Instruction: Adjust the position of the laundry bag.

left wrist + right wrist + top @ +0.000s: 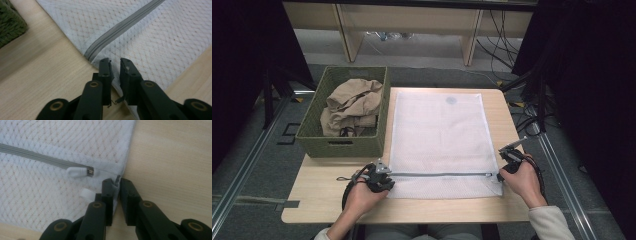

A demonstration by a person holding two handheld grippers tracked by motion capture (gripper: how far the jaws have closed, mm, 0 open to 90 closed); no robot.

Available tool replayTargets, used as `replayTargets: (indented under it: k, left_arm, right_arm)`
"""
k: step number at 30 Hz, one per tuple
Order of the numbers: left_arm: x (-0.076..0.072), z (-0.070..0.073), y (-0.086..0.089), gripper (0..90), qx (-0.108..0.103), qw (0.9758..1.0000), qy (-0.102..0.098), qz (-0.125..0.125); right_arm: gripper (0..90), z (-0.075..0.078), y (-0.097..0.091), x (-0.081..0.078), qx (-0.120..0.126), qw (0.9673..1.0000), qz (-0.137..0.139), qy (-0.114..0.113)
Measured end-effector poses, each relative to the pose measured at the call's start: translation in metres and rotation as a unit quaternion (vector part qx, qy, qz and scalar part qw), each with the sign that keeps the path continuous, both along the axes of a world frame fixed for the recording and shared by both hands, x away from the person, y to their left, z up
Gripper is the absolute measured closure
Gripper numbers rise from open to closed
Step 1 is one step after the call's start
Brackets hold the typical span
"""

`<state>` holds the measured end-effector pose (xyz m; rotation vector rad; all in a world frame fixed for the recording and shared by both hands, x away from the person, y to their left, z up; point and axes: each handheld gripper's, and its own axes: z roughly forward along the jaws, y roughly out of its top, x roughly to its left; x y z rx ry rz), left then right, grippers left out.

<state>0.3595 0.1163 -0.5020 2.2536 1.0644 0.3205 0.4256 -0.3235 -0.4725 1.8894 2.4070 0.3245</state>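
Pinning both near corners of the white mesh laundry bag looks like the step in hand, and to do it well each pair of tongs should bite the hemmed edge itself, close beside the zip, so the netting stays taut and flat when the slider is drawn. Taking everything from that bag: the pale wooden table lies under it with bare board on both sides; a green woven basket stands just off its left edge, holding a crumpled tan garment. The bag is a flat rectangle of soft honeycomb netting, thin enough for the wood to tint it, with a grey zip running across near its front edge. At the bag's left front corner the left gripper has its black jaws drawn almost together astride the hem, seemingly nipping it. At the right front corner the right gripper is likewise nearly closed on the hem, a sliver of cloth showing between the jaws. Smallest, beside that corner, sits the white plastic zip pull, smooth and rounded, with a small white fabric tab below it.
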Motion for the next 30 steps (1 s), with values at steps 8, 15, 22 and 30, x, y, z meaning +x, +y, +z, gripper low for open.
replayTargets:
  k: [8,15,22,30]
  left_arm:
    - [-0.008,0.0,0.004,86.8,-0.001,1.0,-0.001,0.003]
    - [-0.006,0.0,0.005,83.4,0.0,1.0,-0.001,0.0]
    - [-0.005,0.0,0.005,83.9,0.008,1.0,-0.003,0.001]
    - [-0.008,0.001,0.007,89.1,-0.003,0.9999,0.013,0.005]
  right_arm:
    - [88.4,0.004,0.004,-0.005,0.002,1.0,-0.003,0.009]
    - [74.9,0.007,-0.003,0.002,0.029,0.9992,-0.022,-0.017]
    - [73.5,-0.001,0.002,0.007,0.035,0.9994,-0.006,-0.007]
    - [86.0,0.0,0.009,0.003,0.022,0.9996,0.02,-0.005]
